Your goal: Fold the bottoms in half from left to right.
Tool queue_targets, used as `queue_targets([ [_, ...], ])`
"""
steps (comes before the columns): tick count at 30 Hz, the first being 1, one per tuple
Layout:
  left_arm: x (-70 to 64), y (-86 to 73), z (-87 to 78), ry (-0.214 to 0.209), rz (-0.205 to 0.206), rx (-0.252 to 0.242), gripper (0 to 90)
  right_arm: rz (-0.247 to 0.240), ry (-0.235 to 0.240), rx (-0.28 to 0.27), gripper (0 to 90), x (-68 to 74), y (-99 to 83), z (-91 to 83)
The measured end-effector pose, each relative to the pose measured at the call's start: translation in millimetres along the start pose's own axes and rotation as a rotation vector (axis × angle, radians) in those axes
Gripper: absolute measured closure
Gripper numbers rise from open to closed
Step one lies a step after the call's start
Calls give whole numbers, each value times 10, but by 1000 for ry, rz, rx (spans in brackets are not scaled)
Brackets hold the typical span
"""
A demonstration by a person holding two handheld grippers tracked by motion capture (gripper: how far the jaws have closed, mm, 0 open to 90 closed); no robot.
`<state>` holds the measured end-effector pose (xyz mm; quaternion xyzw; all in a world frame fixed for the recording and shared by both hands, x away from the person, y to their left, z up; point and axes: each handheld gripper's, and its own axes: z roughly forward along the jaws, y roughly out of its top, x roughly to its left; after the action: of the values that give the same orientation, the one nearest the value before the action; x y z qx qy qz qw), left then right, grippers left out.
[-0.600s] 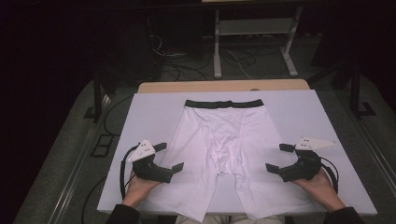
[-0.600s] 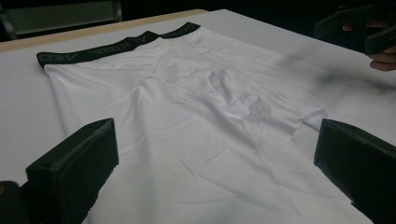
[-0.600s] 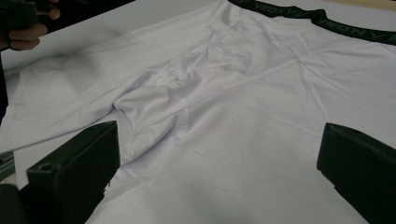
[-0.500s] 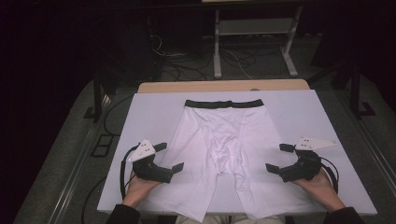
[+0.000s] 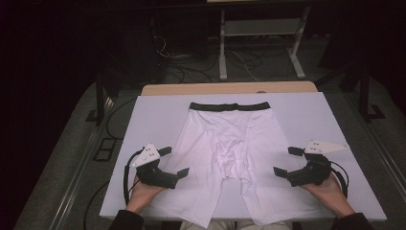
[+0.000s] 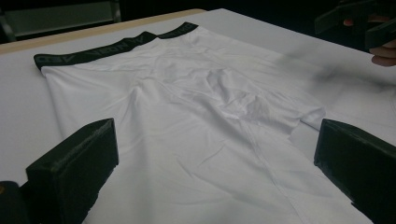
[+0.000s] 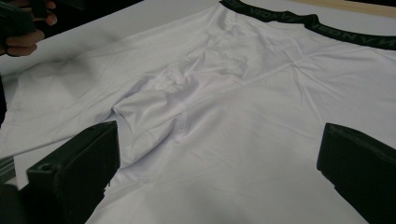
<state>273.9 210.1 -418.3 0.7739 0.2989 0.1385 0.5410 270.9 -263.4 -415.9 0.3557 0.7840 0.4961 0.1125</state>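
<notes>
Flanking white shorts (image 5: 229, 153), spread flat at centre of white board (image 5: 306, 110), dark waistband (image 5: 230, 106) at far edge, leg hems hanging off near edge. Left gripper (image 5: 173, 162) hovering at left leg's outer edge, jaws spread wide, grasping nothing. Right gripper (image 5: 287, 161) mirroring it by right leg, jaws likewise apart, empty. Fabric looking thin, light, limp, faintly creased at crotch; likely bunching and sliding when lifted. Judging firmest holds: waistband corners or leg hems.

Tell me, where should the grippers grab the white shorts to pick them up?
Probably the outer leg edges of the white shorts: they lie flat, with the left gripper and right gripper open beside each leg, so each could slide in sideways from its own side.
</notes>
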Motion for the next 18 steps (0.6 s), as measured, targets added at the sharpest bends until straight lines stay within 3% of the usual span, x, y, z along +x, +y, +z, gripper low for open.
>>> queue_targets([
  [9, -11, -6, -12, 7, -5, -3, 0, -19, -16, -12, 0, 27, 81, -49],
  [18, -18, -7, -18, 11, -12, -12, 0, -31, 0, -1, 0, 42, 304, -45],
])
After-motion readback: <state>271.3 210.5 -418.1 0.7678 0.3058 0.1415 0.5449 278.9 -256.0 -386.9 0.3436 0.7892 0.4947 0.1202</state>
